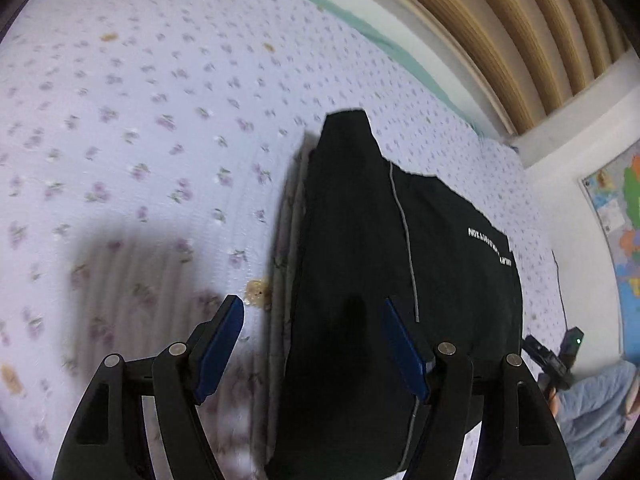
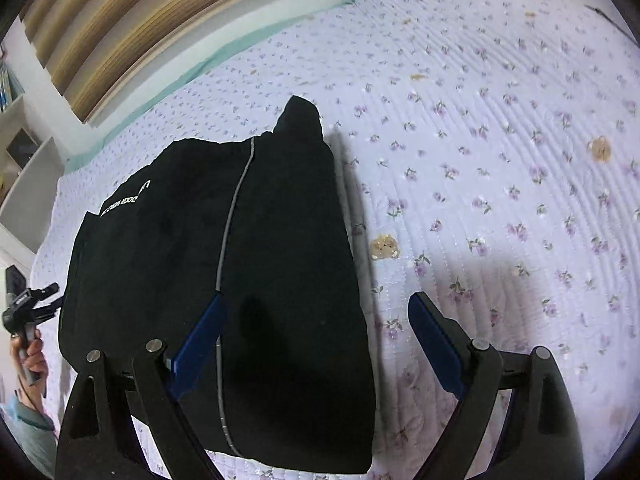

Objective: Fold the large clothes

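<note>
While both sets of jaws stand apart and empty, the black garment [image 2: 256, 280] lies folded compactly mid-bed [image 2: 500, 140]; little folding seems left.

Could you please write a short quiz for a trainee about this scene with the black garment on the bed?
1. True or false: the left gripper is shut on the black garment.
2. What lies under the garment? A) a wooden floor B) a floral bedspread C) a glass table
3. What colour is the lettering on the garment?

Key:
1. False: both the left gripper and the right gripper stand open, nothing between the pads.
2. B
3. White
</note>
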Demonstrator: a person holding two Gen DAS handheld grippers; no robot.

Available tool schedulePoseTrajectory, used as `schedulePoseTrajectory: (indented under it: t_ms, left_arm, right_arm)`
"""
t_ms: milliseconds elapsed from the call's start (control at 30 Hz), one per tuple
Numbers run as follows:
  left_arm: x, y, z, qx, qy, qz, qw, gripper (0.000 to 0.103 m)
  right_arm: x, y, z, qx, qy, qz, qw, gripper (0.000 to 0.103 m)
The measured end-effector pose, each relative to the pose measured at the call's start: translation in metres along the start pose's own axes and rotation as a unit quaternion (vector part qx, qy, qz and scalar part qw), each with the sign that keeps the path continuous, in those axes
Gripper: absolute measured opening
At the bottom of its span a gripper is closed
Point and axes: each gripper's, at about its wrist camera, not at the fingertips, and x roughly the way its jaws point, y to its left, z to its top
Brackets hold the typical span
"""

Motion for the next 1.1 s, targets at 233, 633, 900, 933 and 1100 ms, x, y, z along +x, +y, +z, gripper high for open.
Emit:
schedulePoseTrajectory:
  t_ms: [233,633,900,933,1100]
  left_arm:
    - [0.038,-0.004,0.004,-0.015,0.053,-0.064,0.9964,0.072]
    - [0.074,-0.005,-0.001,-0.062,0.083,-0.117,0.9877,0.073]
    - [0.066,-0.005,-0.004,-0.06,0.091,-0.156,0.9818,0.073]
    - [0.067,-0.005,-0.004,-0.062,0.093,-0.156,0.9813,0.073]
    - [0.081,-0.01,-0.002,-0.064,0.109,-0.15,0.9805,0.073]
  right_arm:
    - [0.018,-0.014,0.005,0.013,0.019,0.04,0.999,0.093]
    - [0.058,-0.04,0.012,0.084,0.057,0.136,0.986,0.098]
    - [0.054,-0.038,0.007,0.07,0.089,0.251,0.962,0.098]
    - [0.057,-0.038,0.007,0.071,0.092,0.247,0.962,0.098]
    - [0.081,-0.017,0.014,0.031,0.099,0.231,0.967,0.1]
